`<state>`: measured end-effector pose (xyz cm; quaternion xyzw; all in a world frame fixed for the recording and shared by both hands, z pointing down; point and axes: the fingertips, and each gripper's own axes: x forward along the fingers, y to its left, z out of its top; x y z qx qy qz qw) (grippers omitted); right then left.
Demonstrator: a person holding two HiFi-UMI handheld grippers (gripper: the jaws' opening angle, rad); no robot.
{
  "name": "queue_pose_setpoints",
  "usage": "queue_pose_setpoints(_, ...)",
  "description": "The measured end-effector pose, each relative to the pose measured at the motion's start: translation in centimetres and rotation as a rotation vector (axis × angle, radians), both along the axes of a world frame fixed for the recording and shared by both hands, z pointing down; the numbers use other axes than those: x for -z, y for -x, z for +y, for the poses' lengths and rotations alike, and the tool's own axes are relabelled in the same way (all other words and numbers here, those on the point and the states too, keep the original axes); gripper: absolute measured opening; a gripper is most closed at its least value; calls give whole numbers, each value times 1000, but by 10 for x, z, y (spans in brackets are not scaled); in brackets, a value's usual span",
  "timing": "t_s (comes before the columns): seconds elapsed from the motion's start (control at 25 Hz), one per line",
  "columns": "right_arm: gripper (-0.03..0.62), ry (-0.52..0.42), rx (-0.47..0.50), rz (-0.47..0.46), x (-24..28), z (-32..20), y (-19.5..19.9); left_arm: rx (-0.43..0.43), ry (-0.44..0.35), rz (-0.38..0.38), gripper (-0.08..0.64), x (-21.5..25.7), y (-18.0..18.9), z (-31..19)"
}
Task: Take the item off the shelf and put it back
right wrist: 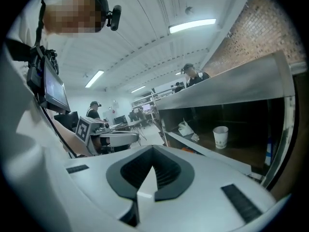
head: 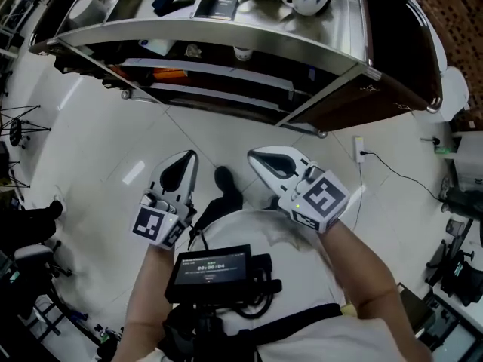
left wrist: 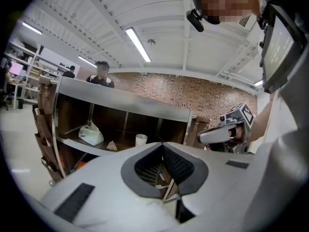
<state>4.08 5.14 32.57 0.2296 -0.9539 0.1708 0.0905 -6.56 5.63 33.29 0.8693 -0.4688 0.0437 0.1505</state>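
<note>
While standing upright and untouched on the middle board of the shelf [head: 317, 51], top centre of the head view, could easily be tipped or crushed: a white paper cup [head: 242, 52], taken here as the item meant, though not for certain. Seemingly light and thin-walled, so likely to topple under a sideways nudge or buckle under a hard squeeze. Plain white, slightly tapered, open-topped, contents unseen. To its left in the left gripper view, a crumpled scrap [left wrist: 111, 146] and a white pouch [left wrist: 91, 134]. Lower centre of the head view, well apart from the shelf: left gripper [head: 189, 157] and right gripper [head: 255, 157], jaws pressed together on nothing.
</note>
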Motion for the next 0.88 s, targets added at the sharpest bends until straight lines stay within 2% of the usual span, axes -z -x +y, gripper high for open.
queue_pose_setpoints(0.24, 5, 1, -63, 14, 2, -21, 32, -29, -15, -14, 9, -15, 49, -28)
queue_pose_setpoints(0.48, 4, 22, -88, 22, -9, -32, 43, -51, 16, -26, 9, -24, 58, -48)
queue_pose_setpoints(0.64, 5, 68, -81, 0, -18, -34, 47, -67, 41, -31, 9, -30, 46, -58)
queue_pose_setpoints(0.72, 5, 107, -67, -5, -21, -32, 47, -48, 49, -29, 9, -41, 44, -66)
queue_pose_setpoints(0.88, 5, 109, -73, -2, -39, -42, 48, -10, 78, -23, 9, -54, 41, -83)
